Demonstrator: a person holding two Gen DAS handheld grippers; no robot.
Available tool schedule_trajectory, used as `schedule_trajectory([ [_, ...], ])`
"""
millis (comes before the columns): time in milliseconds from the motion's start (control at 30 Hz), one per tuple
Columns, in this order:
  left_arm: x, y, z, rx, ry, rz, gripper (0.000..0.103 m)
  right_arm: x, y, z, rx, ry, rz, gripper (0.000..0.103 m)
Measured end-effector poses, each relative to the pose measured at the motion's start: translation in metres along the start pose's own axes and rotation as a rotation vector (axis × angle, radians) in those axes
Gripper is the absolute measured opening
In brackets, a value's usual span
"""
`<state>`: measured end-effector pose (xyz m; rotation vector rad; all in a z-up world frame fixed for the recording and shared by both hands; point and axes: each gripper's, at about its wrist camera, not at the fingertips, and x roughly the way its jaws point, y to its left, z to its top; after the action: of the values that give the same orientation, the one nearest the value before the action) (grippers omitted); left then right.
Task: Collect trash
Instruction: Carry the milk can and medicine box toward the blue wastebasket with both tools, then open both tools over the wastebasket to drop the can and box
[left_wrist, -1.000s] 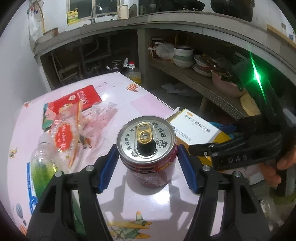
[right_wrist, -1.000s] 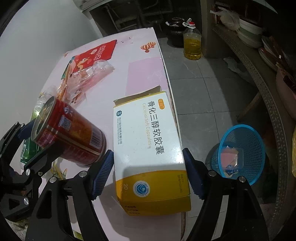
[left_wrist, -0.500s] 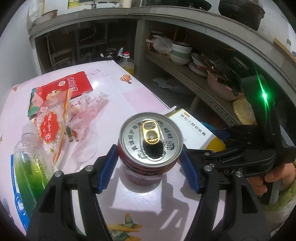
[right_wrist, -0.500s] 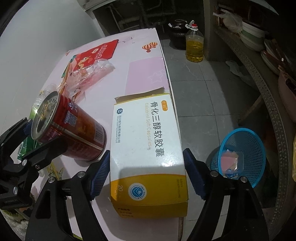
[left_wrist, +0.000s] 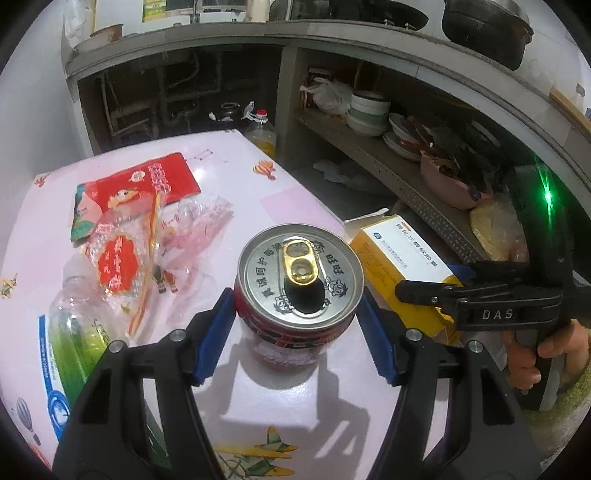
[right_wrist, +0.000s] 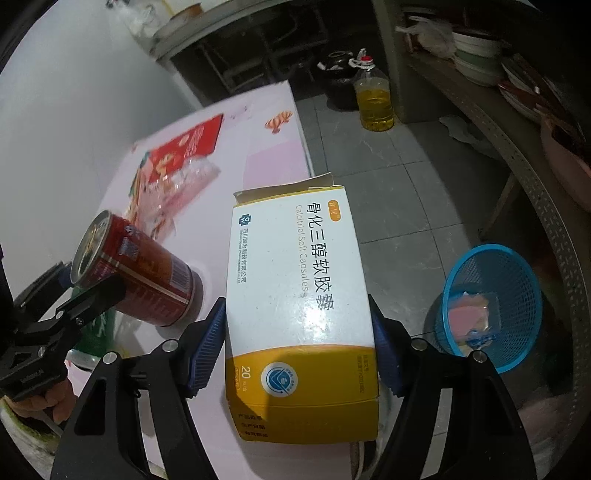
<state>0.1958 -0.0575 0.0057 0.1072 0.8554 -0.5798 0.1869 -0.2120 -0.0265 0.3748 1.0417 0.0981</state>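
Observation:
A red drink can (left_wrist: 299, 269) with a silver top stands between the blue pads of my left gripper (left_wrist: 295, 306), which is shut on it. In the right wrist view the can (right_wrist: 147, 280) leans in the left gripper (right_wrist: 74, 291) just over the pink table (left_wrist: 240, 184). A white and yellow medicine box (right_wrist: 295, 258) lies at the table's right edge. My right gripper (right_wrist: 296, 306) straddles it, its jaws closing, and both pads touch the box's sides. From the left wrist view, the box (left_wrist: 399, 254) sits beside the right gripper (left_wrist: 424, 291).
Red snack wrappers (left_wrist: 147, 181), clear plastic wrap (left_wrist: 173, 243) and a green-labelled bottle (left_wrist: 77, 332) lie on the table's left. A blue mesh basket (right_wrist: 524, 295) with paper scraps stands on the floor at right. An oil bottle (right_wrist: 373, 99) and shelves of bowls (left_wrist: 369, 110) are behind.
The right gripper's pads have come in against the box, which now looks nearer and slightly raised. The left gripper keeps its hold on the can and has rolled a little.

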Motion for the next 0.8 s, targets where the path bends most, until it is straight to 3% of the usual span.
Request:
schedule_trajectory([
  [400, 0.006, -0.056, 0.037, 0.083, -0.005, -0.104, 0.063, -0.046, -0.062, -0.011, 0.171, -0.121, -0.038, 0.069],
  [633, 0.035, -0.120, 0.065, 0.167, 0.058, -0.242, 0.063, -0.088, -0.171, -0.058, 0.518, -0.222, -0.104, 0.069],
  [800, 0.075, -0.170, 0.075, 0.217, 0.170, -0.335, 0.063, -0.085, -0.239, -0.107, 0.760, -0.203, -0.106, 0.069],
])
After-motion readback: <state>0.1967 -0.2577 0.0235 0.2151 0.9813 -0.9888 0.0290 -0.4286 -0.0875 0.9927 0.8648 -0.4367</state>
